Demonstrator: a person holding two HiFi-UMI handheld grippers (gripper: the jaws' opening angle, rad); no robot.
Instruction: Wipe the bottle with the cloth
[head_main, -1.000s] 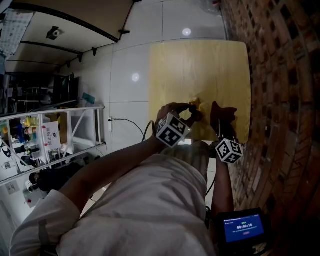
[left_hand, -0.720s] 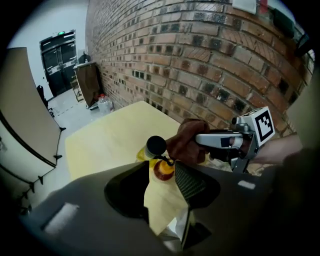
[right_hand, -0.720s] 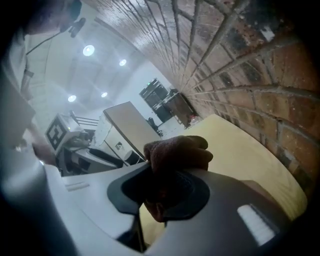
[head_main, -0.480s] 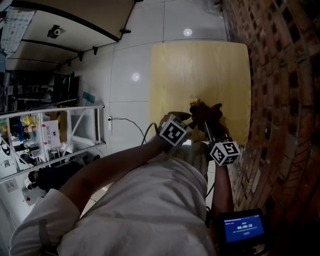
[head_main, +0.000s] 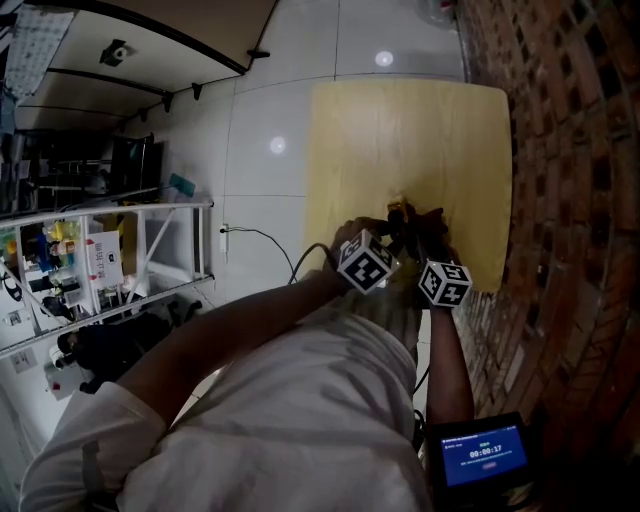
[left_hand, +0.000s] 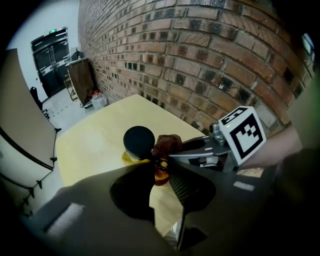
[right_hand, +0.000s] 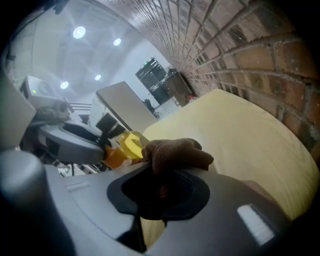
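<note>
A small bottle (left_hand: 139, 142) with a black cap and yellow liquid stands near the front edge of the wooden table (head_main: 410, 140). My left gripper (left_hand: 159, 168) has its jaws on either side of the bottle's lower body and is closing on it. My right gripper (right_hand: 164, 174) is shut on a brown cloth (right_hand: 177, 152), which bunches out past its jaws and rests against the bottle (right_hand: 125, 146). In the left gripper view the cloth (left_hand: 168, 143) touches the bottle just right of the cap. In the head view both grippers meet at the bottle (head_main: 400, 212).
A brick wall (head_main: 570, 160) runs along the table's right side. White floor tiles (head_main: 270, 120) lie to the left, with a shelf rack (head_main: 90, 270) of small items beyond. A small screen (head_main: 482, 455) sits near my right elbow.
My right gripper has swung left with the cloth until it meets the bottle. The left gripper has narrowed its jaws around the bottle. Both marker cubes now sit closer together.
</note>
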